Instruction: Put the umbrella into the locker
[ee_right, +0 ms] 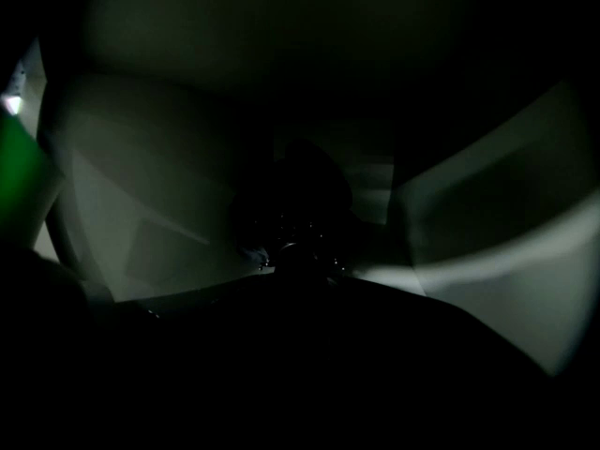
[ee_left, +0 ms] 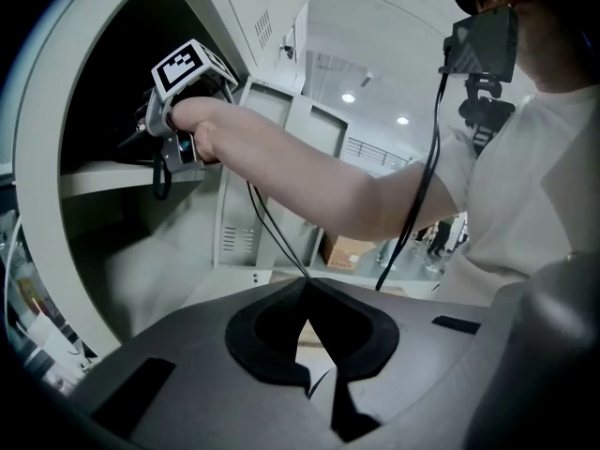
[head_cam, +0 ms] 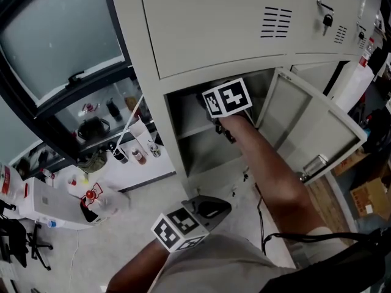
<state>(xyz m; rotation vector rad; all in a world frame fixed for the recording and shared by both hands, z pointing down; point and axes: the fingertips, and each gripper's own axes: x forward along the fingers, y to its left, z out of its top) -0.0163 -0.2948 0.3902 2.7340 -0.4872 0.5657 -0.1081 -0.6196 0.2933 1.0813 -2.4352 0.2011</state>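
The grey locker [head_cam: 214,35] stands with its lower door [head_cam: 311,127] swung open to the right. My right gripper [head_cam: 206,102] reaches into the top compartment, above the inner shelf [head_cam: 198,130]. In the right gripper view the inside is very dark. The folded black umbrella [ee_right: 298,204] shows as a dark lump right at the jaws of the right gripper [ee_right: 300,279], which seem closed round it. In the left gripper view the right gripper [ee_left: 141,134] sits at the locker's mouth, a strap hanging below it. My left gripper [head_cam: 211,207] [ee_left: 305,345] hangs low in front of the locker, shut and empty.
A low white unit [head_cam: 131,154] with bottles and small items stands left of the locker under a window. A cardboard box [head_cam: 369,197] lies on the floor at the right. A black office chair [head_cam: 18,243] is at far left. A cable [head_cam: 259,206] trails under my right arm.
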